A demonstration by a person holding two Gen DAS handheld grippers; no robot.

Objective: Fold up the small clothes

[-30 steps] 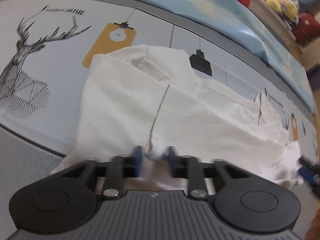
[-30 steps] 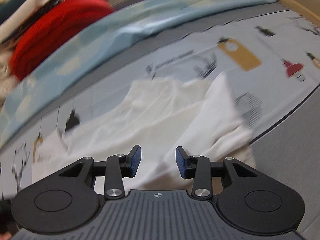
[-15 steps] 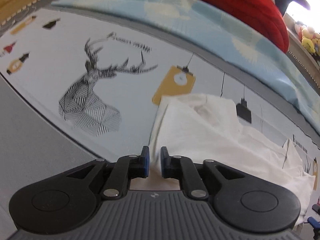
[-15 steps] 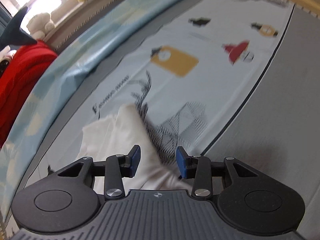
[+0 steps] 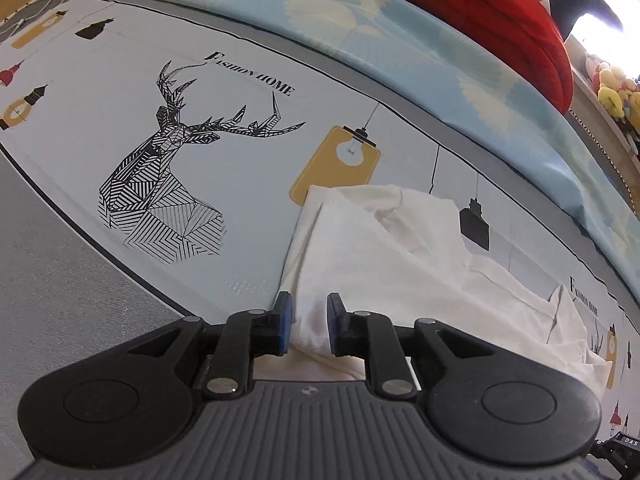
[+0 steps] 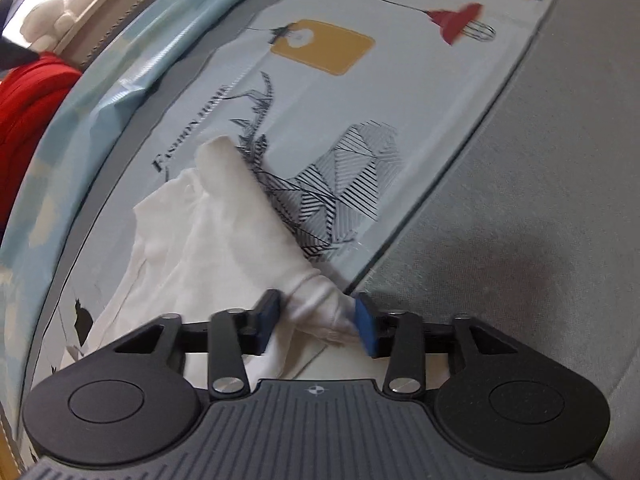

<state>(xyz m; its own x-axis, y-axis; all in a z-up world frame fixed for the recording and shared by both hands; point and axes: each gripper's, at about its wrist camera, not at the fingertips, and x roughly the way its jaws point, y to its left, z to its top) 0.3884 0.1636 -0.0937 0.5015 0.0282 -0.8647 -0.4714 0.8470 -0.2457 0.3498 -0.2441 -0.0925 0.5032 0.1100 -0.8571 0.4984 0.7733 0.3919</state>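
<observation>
A white garment (image 5: 380, 248) lies crumpled on a printed bed sheet (image 5: 240, 184). My left gripper (image 5: 309, 322) points down at the garment's left edge. A fold of white cloth fills the narrow gap between its blue pads, and the jaws are easing open. In the right wrist view the garment (image 6: 224, 232) runs down to a bunched sleeve end at the sheet's grey border. My right gripper (image 6: 318, 326) straddles that sleeve end with its jaws closing. The cloth sits between the pads but is not clamped.
A geometric deer print (image 5: 160, 192) lies left of the garment. A grey border strip (image 5: 60, 300) runs along the near side. At the back lie a light blue blanket (image 5: 400, 40), a red quilt (image 5: 500, 12) and plush toys (image 5: 616, 92).
The left gripper has shifted to the garment's left edge, its jaws narrower than a second ago. The right gripper has moved to the sleeve end, which now lies between its narrowing jaws.
</observation>
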